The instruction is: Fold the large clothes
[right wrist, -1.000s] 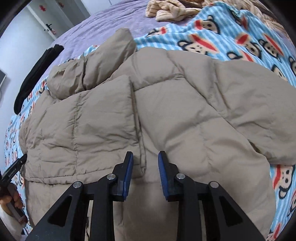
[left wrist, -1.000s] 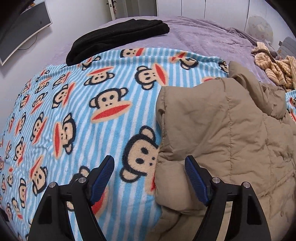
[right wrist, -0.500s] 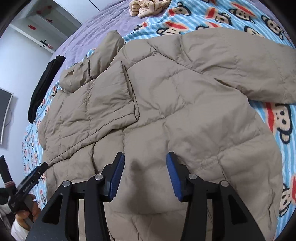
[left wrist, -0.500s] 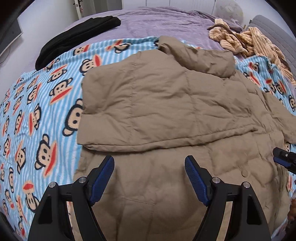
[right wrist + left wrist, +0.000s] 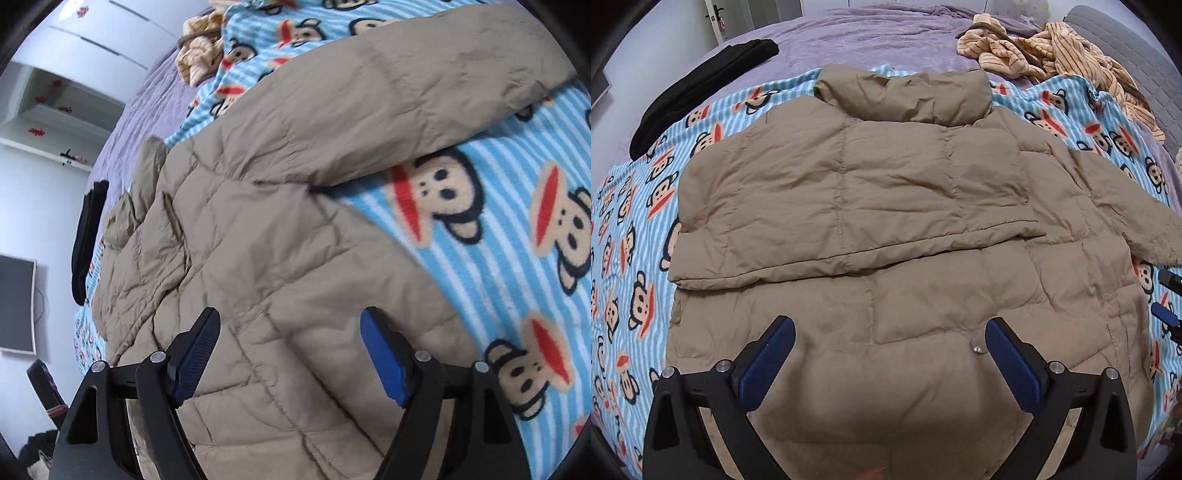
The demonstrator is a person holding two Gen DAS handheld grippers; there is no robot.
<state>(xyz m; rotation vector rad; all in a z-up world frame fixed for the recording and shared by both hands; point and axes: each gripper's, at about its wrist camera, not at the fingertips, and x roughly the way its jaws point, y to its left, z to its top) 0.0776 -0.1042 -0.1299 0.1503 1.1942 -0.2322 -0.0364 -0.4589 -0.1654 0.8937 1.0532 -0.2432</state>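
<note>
A tan quilted puffer jacket [image 5: 871, 229] lies flat on a blue striped monkey-print blanket [image 5: 624, 229], collar at the far end. One sleeve is folded across its chest; the other sleeve [image 5: 388, 92] stretches out over the blanket. My left gripper [image 5: 890, 336] hovers over the jacket's lower middle, jaws opening wide, nothing between them. My right gripper [image 5: 290, 339] hangs over the jacket's hem near its side edge, jaws opening, only fabric below them. The right gripper's blue tips [image 5: 1163, 314] peek in at the left wrist view's right edge.
A black folded garment [image 5: 701, 88] lies at the far left on the purple bedspread [image 5: 871, 40]. A striped tan garment [image 5: 1063, 55] is heaped at the far right. A wall screen [image 5: 16, 302] and white shelves [image 5: 55, 122] stand beyond the bed.
Both grippers swept sideways across the jacket and rolled. The left one went from the jacket's left edge to its middle and widened. The right one went from nearly shut to wide, nearing the outstretched sleeve.
</note>
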